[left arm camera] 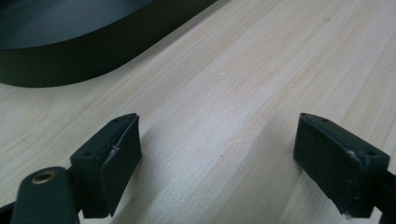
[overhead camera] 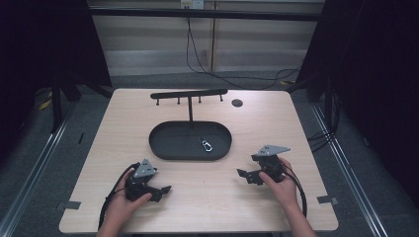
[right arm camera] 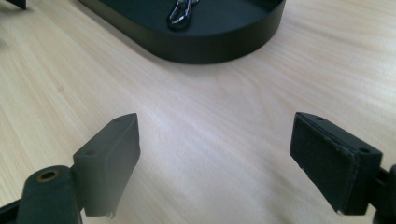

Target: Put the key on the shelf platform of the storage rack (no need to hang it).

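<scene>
My left claw (overhead camera: 165, 188) sits on the table (overhead camera: 207, 197) at about 8 o'clock from the tray (overhead camera: 168, 143), held in my left hand (overhead camera: 123, 202). Its jaws are spread wide with nothing between them; in the left gripper view the left claw (left arm camera: 217, 154) shows bare wood between the two pads, and the tray (left arm camera: 70, 56) wall curves across at 11 o'clock.

My right claw (overhead camera: 243, 174) rests at about 4 o'clock from the tray, in my right hand (overhead camera: 281, 185). It too is released, jaws far apart and gripping nothing. In the right gripper view the right claw (right arm camera: 215, 154) looks over bare table toward the tray (right arm camera: 224, 44) at 12 o'clock.

The two claws lie well apart, pointing in toward each other across the near edge of the table.

The tray is a black oval dish at the middle of the table. A small metal clip (overhead camera: 206, 144) lies inside it, toward its 4 o'clock side; the clip (right arm camera: 180, 11) also shows in the right gripper view, just over the tray's near wall.

A thin post (overhead camera: 190, 109) rises from the tray's far side and carries a black bar (overhead camera: 188, 94) with small pegs hanging under it. A dark round hole (overhead camera: 237, 102) sits in the table at 2 o'clock from the tray.
</scene>
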{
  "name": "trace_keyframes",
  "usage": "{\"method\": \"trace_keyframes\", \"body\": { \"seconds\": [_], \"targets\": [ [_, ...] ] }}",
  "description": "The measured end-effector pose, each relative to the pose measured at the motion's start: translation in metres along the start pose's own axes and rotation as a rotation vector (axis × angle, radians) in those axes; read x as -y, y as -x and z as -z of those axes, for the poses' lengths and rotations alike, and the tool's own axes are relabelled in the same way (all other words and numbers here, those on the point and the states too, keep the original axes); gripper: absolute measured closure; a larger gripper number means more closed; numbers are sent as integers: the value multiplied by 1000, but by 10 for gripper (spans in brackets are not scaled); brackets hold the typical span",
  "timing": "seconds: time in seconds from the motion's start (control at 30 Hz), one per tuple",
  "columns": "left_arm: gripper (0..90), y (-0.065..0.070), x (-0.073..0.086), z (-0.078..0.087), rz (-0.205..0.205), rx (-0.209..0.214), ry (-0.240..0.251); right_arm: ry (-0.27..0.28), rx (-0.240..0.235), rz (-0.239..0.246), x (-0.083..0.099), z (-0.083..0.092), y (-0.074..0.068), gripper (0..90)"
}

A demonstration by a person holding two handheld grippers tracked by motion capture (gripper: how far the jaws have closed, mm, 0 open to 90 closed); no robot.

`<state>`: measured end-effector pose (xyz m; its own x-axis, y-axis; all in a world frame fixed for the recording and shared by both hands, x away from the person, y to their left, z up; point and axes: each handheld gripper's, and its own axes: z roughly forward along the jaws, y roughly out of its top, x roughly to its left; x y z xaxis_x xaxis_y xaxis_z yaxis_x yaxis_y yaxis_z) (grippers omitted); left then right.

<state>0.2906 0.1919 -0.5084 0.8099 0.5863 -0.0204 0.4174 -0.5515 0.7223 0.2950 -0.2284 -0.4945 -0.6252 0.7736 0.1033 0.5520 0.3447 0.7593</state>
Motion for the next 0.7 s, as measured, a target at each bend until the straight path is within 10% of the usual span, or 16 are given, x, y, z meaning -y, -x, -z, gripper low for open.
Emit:
{"method": "trace_keyframes", "body": {
  "seconds": [0.7],
  "targets": [
    [147,0,0,0,0,2,2,-56,60,52,23,0,-2,160]
  ]
}}
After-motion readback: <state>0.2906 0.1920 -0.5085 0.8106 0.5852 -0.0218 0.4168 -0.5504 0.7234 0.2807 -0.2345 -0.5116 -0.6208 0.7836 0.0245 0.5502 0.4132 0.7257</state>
